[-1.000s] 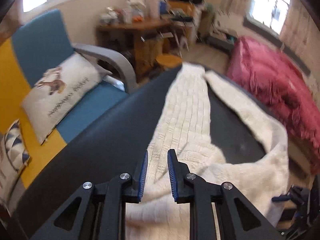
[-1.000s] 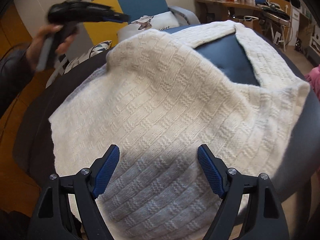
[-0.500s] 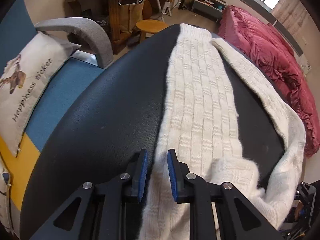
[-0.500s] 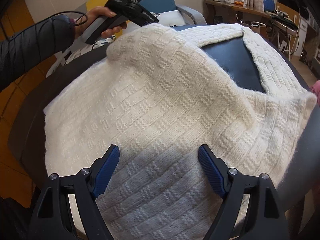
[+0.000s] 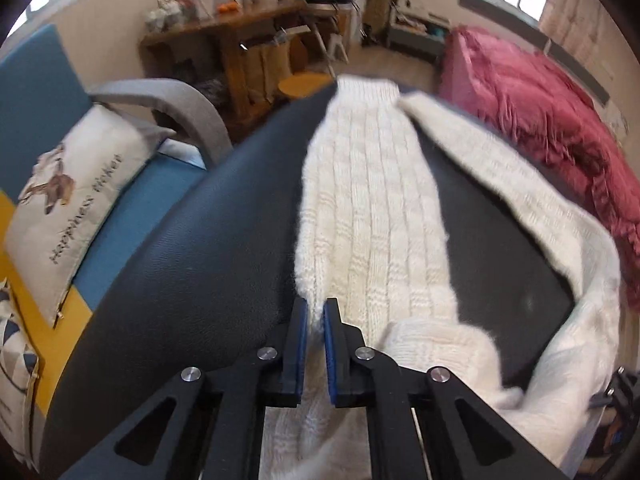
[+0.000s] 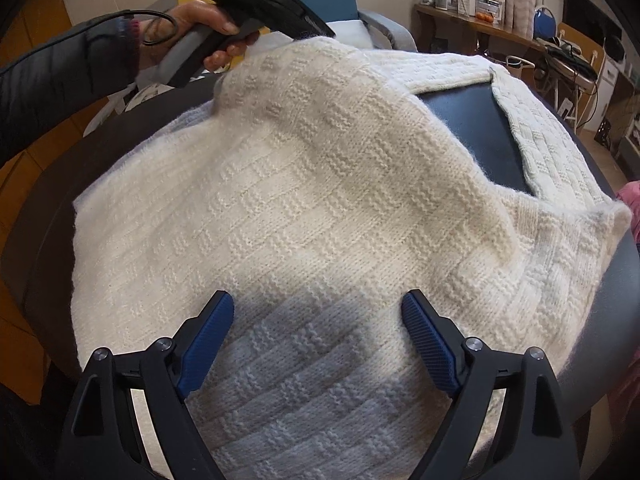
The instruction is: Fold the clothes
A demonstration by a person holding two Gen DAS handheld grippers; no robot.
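Observation:
A cream knitted sweater lies spread on a round black padded table. Both sleeves run away across the table top; the left sleeve lies straight in front of my left gripper. That gripper is shut on the sleeve's left edge, near the shoulder, with knit pinched between the blue pads. In the right wrist view a hand holds the same gripper at the sweater's far left corner. My right gripper hovers over the sweater's body near the hem. Its jaws are opening, wide apart, with only flat knit below them.
A blue and yellow sofa with a printed cushion stands left of the table. A red blanket covers a bed on the right. Behind are a cluttered wooden desk and a small round stool.
My left gripper came down onto the sleeve's left edge and closed its jaws on the knit. The right gripper stayed over the hem, its jaws a little wider.

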